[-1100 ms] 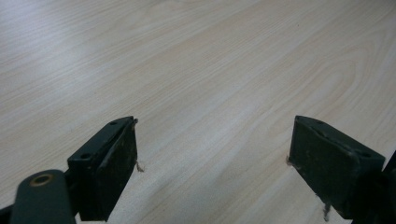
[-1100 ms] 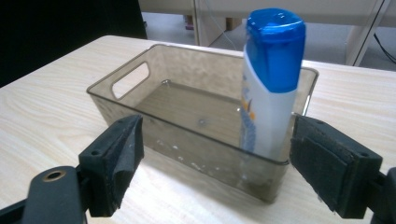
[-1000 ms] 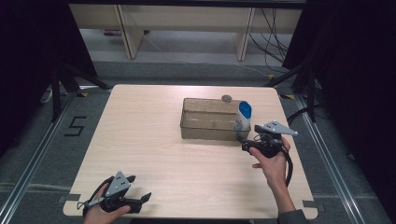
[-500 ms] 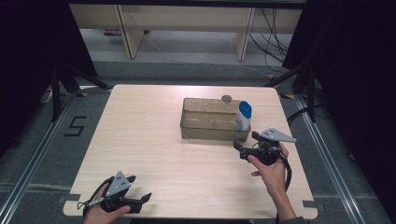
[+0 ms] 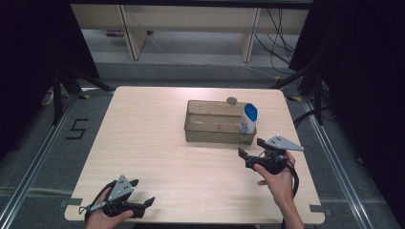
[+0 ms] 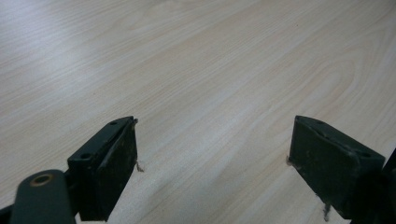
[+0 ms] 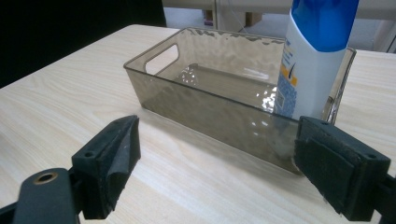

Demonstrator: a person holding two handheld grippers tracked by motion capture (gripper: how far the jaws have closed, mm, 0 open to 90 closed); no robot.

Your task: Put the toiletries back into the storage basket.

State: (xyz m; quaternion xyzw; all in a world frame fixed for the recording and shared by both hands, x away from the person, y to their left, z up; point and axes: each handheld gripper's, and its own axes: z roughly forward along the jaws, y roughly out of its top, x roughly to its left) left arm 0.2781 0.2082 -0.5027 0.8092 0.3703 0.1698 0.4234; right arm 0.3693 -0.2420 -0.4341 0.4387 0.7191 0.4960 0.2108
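Compared with one second ago, the right tool [image 5: 250, 149] has drawn back from the bin [image 5: 215, 134] toward the near edge of the bench [image 5: 143, 143]; it now hovers just in front of the bin's near right corner, empty, with its jaws wide apart. The bottle [image 5: 248, 118], white with a blue cap, stands upright inside the bin at its right end, as before. The left tool [image 5: 142, 195] has stayed at the near left corner of the bench, also wide open and holding nothing. The high view shows a small round thing [image 5: 232, 100] behind the bin; I cannot tell what it is. The right gripper view shows the bin [image 7: 196, 100] is clear and smoky, with a handle slot, and the bottle [image 7: 310, 65] touches its wall. The left gripper view shows bare bench [image 6: 196, 70] between the jaws.
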